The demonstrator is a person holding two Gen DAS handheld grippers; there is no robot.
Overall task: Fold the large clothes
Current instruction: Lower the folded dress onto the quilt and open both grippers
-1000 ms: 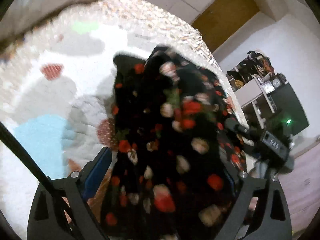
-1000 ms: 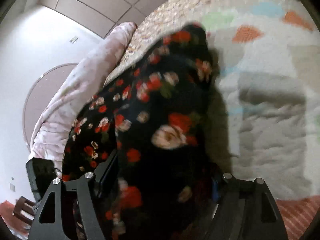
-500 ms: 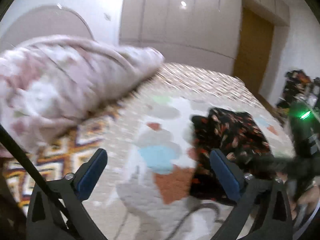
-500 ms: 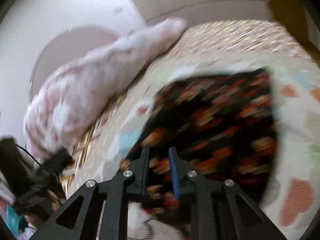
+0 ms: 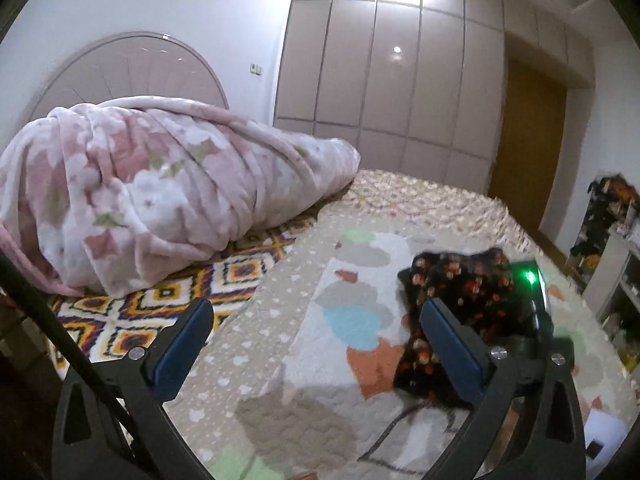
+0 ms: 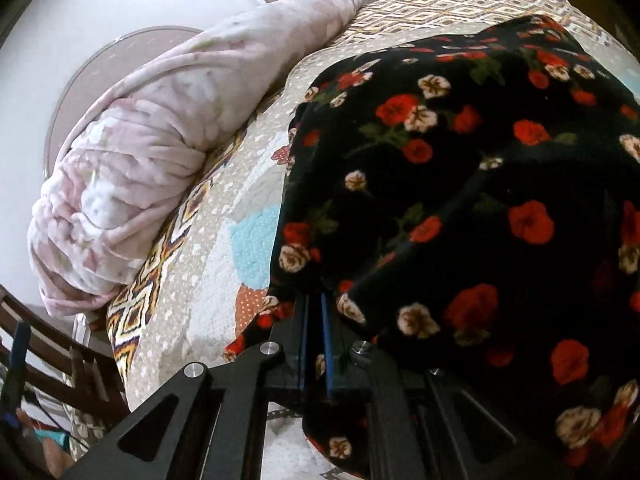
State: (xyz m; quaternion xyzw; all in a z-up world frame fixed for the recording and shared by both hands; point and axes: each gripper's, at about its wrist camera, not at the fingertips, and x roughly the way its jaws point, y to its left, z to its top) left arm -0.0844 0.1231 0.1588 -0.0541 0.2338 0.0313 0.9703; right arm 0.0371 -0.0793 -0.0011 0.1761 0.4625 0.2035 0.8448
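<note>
Black flowered garment (image 6: 460,200) lies folded on the bed (image 5: 280,344), beside a rolled pink blanket (image 5: 160,200). Looks soft, limp, light; take it by a doubled edge. Left hand-held gripper (image 5: 316,344) spread, empty. Right hand-held gripper (image 6: 314,328) pressed together at the hem; grip unclear.

Ceiling glare, dim room, fisheye-warped edges.

Left hand-held gripper (image 5: 316,344) spread wide, empty, angled slightly down. Right hand-held gripper (image 6: 314,300) pinched closed, tilted steeply down.
</note>
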